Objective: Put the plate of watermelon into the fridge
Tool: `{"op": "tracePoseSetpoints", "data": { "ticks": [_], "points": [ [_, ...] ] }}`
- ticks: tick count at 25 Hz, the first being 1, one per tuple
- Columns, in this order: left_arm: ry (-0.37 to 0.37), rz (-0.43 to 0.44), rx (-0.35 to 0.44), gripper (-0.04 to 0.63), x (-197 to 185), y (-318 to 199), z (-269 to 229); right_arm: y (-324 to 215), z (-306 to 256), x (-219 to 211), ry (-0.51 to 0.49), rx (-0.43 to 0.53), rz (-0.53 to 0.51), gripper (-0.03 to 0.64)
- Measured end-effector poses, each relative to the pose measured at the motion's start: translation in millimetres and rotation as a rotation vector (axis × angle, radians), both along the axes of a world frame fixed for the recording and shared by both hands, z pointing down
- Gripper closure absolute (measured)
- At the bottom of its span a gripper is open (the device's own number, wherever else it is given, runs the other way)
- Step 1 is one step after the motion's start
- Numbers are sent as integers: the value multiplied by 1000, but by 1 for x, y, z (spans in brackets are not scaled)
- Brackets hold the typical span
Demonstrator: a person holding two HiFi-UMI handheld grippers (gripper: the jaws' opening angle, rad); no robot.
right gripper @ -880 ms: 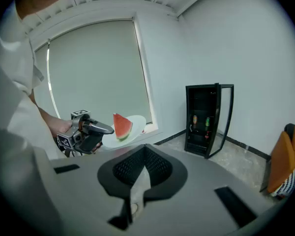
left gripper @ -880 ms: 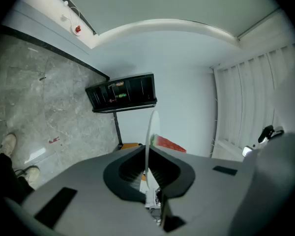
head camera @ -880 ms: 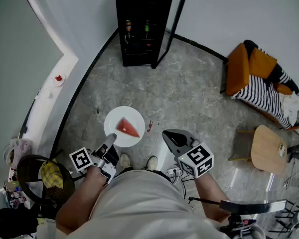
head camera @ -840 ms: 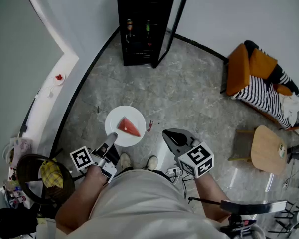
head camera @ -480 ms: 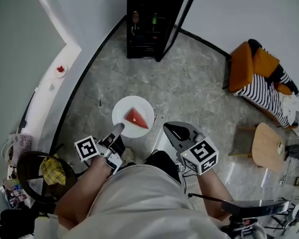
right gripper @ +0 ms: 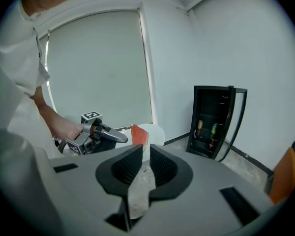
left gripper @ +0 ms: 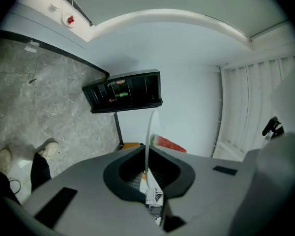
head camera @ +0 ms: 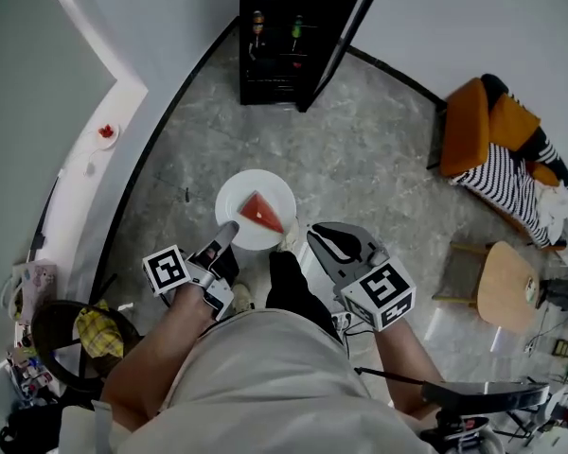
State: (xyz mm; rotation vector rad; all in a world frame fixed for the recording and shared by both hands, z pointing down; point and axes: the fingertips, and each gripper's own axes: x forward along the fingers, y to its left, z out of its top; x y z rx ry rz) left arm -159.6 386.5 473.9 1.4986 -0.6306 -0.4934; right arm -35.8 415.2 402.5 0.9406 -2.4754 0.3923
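As person steps forward, open fridge (head camera: pixel 284 36) draws nearer ahead of left tool (head camera: pixel 227 233), clamped on plate (head camera: pixel 240 197) rim, watermelon (head camera: pixel 262 212) aboard; right tool (head camera: pixel 324 239) barely apart, empty. Carry progressing.

A living room: a black drinks fridge (head camera: pixel 284 36) by the wall, an orange armchair (head camera: pixel 473 126) and small wooden table (head camera: pixel 505 285) to its right.

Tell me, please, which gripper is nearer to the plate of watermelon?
Left. The left gripper has its jaws shut on the plate's near rim; the right gripper hangs apart from it, off its right side.
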Motion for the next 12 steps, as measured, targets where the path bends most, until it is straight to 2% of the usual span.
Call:
{"op": "tracePoseSetpoints", "data": {
  "ticks": [2,8,12],
  "points": [
    [3,-6,1,575,13,-33,4,-34,5,8,6,6,-25,540],
    [-13,-56,-35,575,49,-138,6,-145,-5,31,6,45,-133,534],
    [-19,-73,-30,575,76,-200,1,-207,-14,59,-11,55,-154,534]
  ]
}}
